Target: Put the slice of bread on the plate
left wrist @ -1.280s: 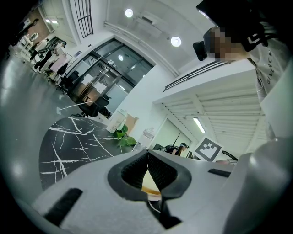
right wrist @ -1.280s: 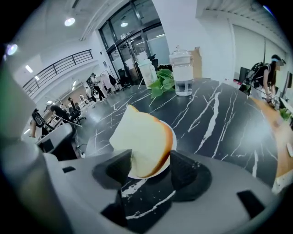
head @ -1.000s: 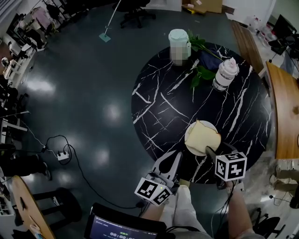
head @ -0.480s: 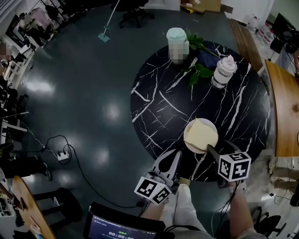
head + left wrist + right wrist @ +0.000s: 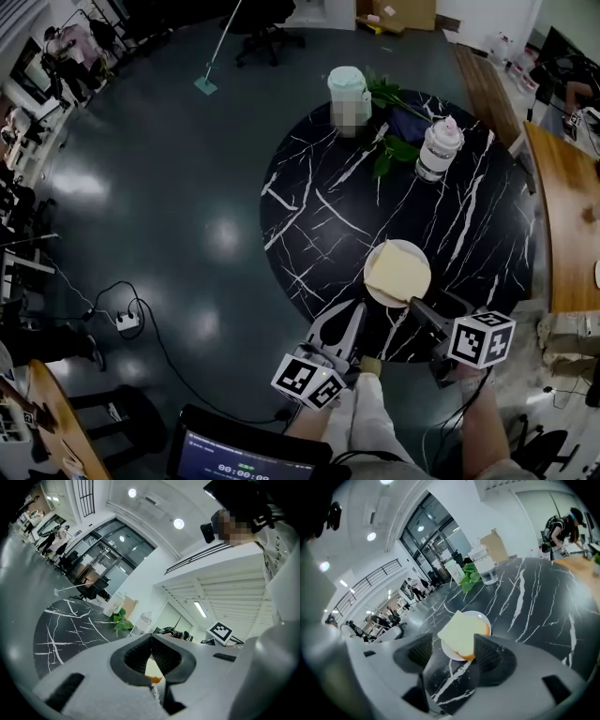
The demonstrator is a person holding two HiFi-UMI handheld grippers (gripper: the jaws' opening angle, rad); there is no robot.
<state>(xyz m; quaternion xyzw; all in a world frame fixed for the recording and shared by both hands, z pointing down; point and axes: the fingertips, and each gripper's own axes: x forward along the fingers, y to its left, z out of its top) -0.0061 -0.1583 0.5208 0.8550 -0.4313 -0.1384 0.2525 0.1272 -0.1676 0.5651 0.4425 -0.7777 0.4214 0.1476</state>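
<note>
The bread slice (image 5: 397, 270) (image 5: 461, 632) lies flat on a small white plate (image 5: 372, 289) (image 5: 483, 618) near the front edge of the round black marble table (image 5: 319, 206). My right gripper (image 5: 433, 312) (image 5: 453, 640) stands open just short of the plate, tilted down, with its pads either side of the view of the bread but off it. Lower left, at the table's rim, my left gripper (image 5: 339, 326) (image 5: 151, 638) is held level with its fingertips together and nothing in them. A bit of the bread (image 5: 153, 670) shows through the gap behind its tips.
At the table's far side stand a pale green jug (image 5: 349, 86), a clear bottle (image 5: 437, 148), leafy green stems (image 5: 389, 150) and a dark blue cloth (image 5: 412, 122). A wooden table (image 5: 562, 216) is at the right. A power strip with a cable (image 5: 127, 321) lies on the floor.
The bread slice, propped up at the plate's near side before, now lies flat. My right gripper has let it go and drawn back and up toward the table edge. The left gripper stays put.
</note>
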